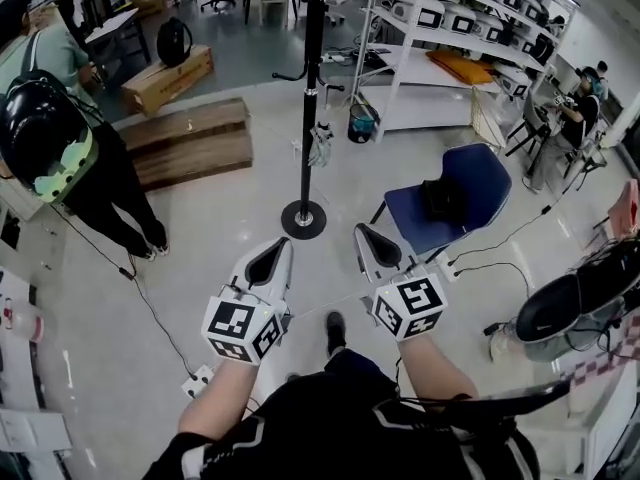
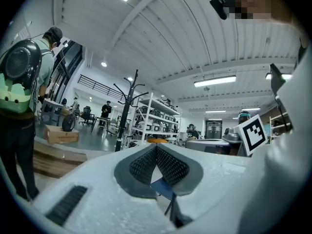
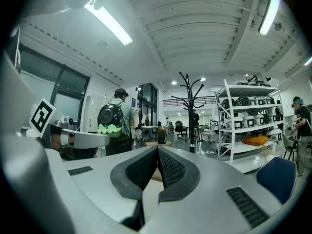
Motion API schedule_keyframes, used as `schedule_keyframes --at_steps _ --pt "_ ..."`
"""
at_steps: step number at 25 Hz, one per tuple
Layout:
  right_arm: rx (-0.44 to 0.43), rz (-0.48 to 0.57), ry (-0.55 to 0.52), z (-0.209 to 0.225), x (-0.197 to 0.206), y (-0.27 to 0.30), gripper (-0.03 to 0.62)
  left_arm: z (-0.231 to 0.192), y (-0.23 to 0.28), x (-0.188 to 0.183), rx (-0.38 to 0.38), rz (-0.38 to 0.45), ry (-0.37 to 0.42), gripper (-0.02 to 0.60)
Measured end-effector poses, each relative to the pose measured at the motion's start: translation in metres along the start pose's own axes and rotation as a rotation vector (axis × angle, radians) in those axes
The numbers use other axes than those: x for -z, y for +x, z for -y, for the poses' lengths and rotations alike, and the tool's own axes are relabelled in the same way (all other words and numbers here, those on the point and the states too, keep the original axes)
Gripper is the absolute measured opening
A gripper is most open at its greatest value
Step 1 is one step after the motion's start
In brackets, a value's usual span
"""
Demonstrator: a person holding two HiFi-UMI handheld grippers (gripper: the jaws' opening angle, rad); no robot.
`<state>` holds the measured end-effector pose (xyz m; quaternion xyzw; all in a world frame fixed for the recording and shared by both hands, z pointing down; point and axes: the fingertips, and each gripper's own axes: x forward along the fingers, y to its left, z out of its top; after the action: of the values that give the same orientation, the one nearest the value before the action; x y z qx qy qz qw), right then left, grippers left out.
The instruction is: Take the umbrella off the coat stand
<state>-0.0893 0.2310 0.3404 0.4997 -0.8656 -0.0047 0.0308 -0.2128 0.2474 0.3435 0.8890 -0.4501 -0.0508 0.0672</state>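
Note:
The black coat stand [image 1: 312, 58] rises from a round base [image 1: 303, 218] on the floor ahead of me. A small pale bundle [image 1: 319, 145] hangs low on its pole; whether it is the umbrella is too small to tell. Both grippers are held level, side by side, short of the base. The left gripper [image 1: 284, 248] is shut and empty. So is the right gripper [image 1: 362, 234]. From the left gripper [image 2: 156, 147] the stand [image 2: 126, 112] shows far off to the left. From the right gripper [image 3: 157, 150] the stand [image 3: 191, 108] shows slightly to the right.
A blue chair [image 1: 455, 200] with a dark item on its seat stands right of the stand. White shelving [image 1: 455, 28] is behind it. A person with a black backpack [image 1: 45, 133] stands at the left, beside wooden pallets [image 1: 190, 140]. Cables cross the floor [image 1: 150, 313].

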Motion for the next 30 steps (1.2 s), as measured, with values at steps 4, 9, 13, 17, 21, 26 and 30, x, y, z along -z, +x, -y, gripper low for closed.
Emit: schedule_keyframes --at_steps 4,9,13,17,21,26,30 --pt "-0.019 0.006 -0.004 0.013 0.004 0.027 0.006 -0.02 0.022 -0.001 -0.026 0.003 0.0 0.008" --pt "-0.036 0.025 -0.015 0.048 -0.005 0.06 0.006 -0.035 0.065 -0.007 -0.047 -0.002 0.008 0.008" --pt "-0.055 0.027 -0.007 0.078 -0.004 0.087 0.006 -0.042 0.107 -0.008 -0.045 -0.008 0.007 0.008" --pt "-0.068 0.027 0.005 0.103 0.001 0.107 0.006 -0.051 0.139 -0.003 -0.056 -0.025 0.007 0.008" --pt "-0.079 0.02 0.015 0.129 0.006 0.127 0.006 -0.06 0.17 0.0 -0.076 -0.036 0.004 0.008" --pt "-0.109 0.014 0.024 0.152 0.007 0.146 0.006 -0.068 0.203 -0.002 -0.1 -0.043 0.0 0.008" --pt "-0.113 0.022 0.025 0.17 0.005 0.158 0.006 -0.071 0.223 -0.003 -0.103 -0.046 0.008 0.008"
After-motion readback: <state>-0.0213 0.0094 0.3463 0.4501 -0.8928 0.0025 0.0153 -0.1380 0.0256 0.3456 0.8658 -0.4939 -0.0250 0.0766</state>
